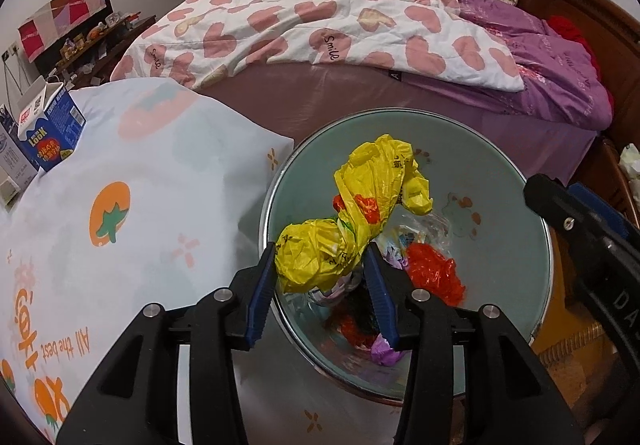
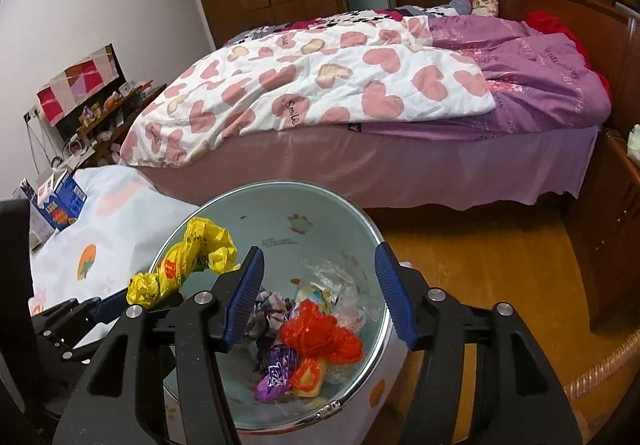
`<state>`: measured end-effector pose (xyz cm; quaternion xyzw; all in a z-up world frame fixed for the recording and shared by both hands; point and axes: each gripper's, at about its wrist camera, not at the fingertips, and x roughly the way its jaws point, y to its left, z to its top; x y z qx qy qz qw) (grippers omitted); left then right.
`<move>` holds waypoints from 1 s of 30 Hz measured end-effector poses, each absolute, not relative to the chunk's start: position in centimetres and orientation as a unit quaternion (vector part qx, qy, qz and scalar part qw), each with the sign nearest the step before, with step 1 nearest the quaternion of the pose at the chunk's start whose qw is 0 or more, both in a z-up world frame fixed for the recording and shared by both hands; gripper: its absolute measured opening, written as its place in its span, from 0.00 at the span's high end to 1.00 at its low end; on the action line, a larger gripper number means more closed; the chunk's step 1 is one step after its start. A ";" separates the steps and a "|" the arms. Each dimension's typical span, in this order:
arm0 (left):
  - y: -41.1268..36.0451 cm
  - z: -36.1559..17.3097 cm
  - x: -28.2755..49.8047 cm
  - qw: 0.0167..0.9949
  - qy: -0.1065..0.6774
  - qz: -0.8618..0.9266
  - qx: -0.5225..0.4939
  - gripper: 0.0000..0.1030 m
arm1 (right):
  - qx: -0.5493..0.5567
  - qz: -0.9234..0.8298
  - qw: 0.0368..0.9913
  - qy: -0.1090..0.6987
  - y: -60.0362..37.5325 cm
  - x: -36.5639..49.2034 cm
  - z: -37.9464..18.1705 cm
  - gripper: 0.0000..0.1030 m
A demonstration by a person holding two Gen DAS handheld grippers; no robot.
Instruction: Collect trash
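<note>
left gripper (image 1: 322, 281): clamped on yellow bag (image 1: 360, 217) over bin (image 1: 496, 181) | right gripper (image 2: 320, 297): fingers apart, empty, above bin

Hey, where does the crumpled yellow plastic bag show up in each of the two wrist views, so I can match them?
Left wrist view: the crumpled yellow plastic bag sits at lower centre, between the left gripper jaws, over the round pale-green bin.
Right wrist view: the same bag is at lower left, above the bin's left rim.
Shared landmark: the white quilt with pink hearts on the bed behind.
</note>
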<state>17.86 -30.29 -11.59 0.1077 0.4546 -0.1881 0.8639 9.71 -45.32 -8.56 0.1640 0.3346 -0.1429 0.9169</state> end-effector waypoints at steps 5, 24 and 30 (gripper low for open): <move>-30.5 -11.1 17.4 0.862 0.454 -0.197 0.112 0.22 | 0.177 -0.171 0.915 0.321 -45.9 8.5 -7.9 0.38; -23.1 -7.3 12.4 0.894 0.393 -0.177 0.119 0.10 | 0.200 -0.203 0.913 0.292 -41.3 2.9 -7.5 0.14; -19.9 -5.8 9.4 0.910 0.359 -0.168 0.123 0.09 | 0.192 -0.198 0.920 0.279 -38.3 0.5 -6.4 0.12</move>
